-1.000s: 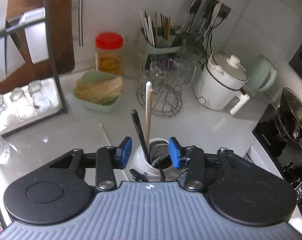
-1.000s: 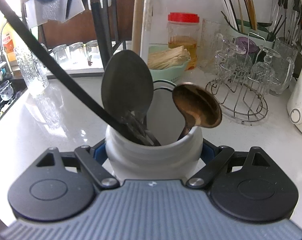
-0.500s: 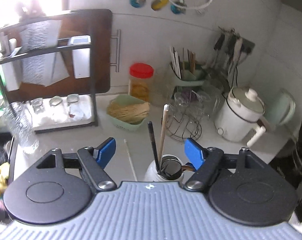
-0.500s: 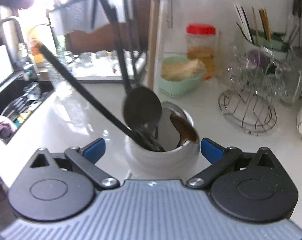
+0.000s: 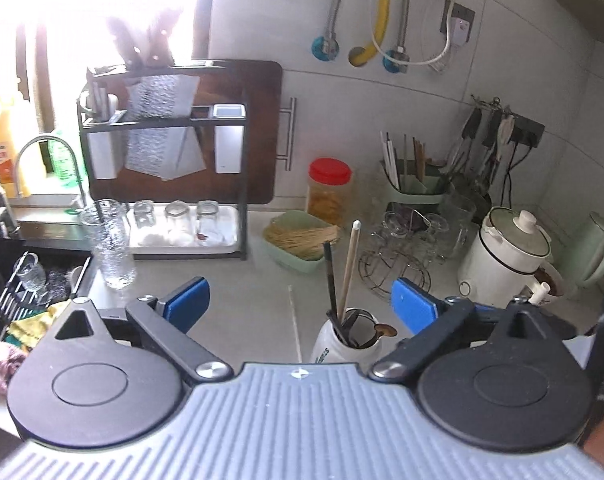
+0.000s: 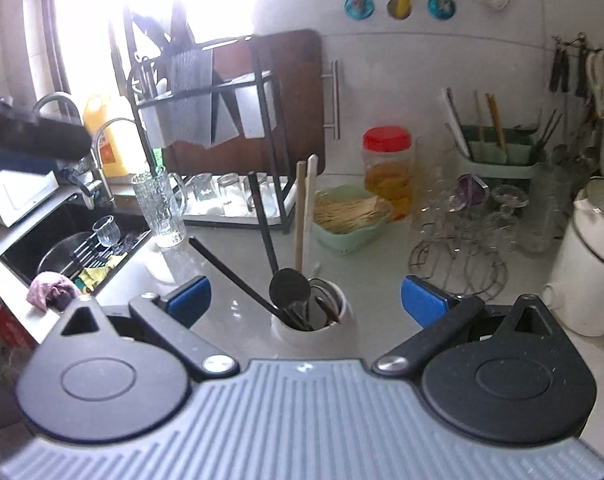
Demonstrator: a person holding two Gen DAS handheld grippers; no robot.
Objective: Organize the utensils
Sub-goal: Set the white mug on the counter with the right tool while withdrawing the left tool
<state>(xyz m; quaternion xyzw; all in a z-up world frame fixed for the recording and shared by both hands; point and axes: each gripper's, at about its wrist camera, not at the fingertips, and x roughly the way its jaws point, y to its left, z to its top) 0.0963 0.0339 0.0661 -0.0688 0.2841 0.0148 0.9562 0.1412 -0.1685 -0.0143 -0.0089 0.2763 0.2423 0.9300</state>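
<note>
A white ceramic utensil jar (image 6: 316,330) (image 5: 344,344) stands upright on the pale counter, filled with a black spoon (image 6: 289,288), black long-handled tools, wooden chopsticks (image 6: 300,216) and a brown ladle (image 5: 384,330). My right gripper (image 6: 306,300) hangs above and behind the jar, open, with nothing between its blue pads (image 6: 189,300). My left gripper (image 5: 302,306) is also open and empty; its jaws have just been opening, and the jar stands free below them. One single white chopstick (image 5: 293,320) lies on the counter left of the jar.
A black dish rack (image 5: 161,184) with glasses and a tall glass mug (image 6: 161,208) stand at the back left by the sink (image 6: 73,248). A green basket (image 6: 350,220), red-lidded jar (image 6: 388,168), wire glass stand (image 6: 462,256), green chopstick holder (image 6: 498,156) and white cooker (image 5: 506,264) line the back right.
Both grippers have let go of the jar, opened wide and pulled back and up, so the jar looks smaller and stands alone on the counter.
</note>
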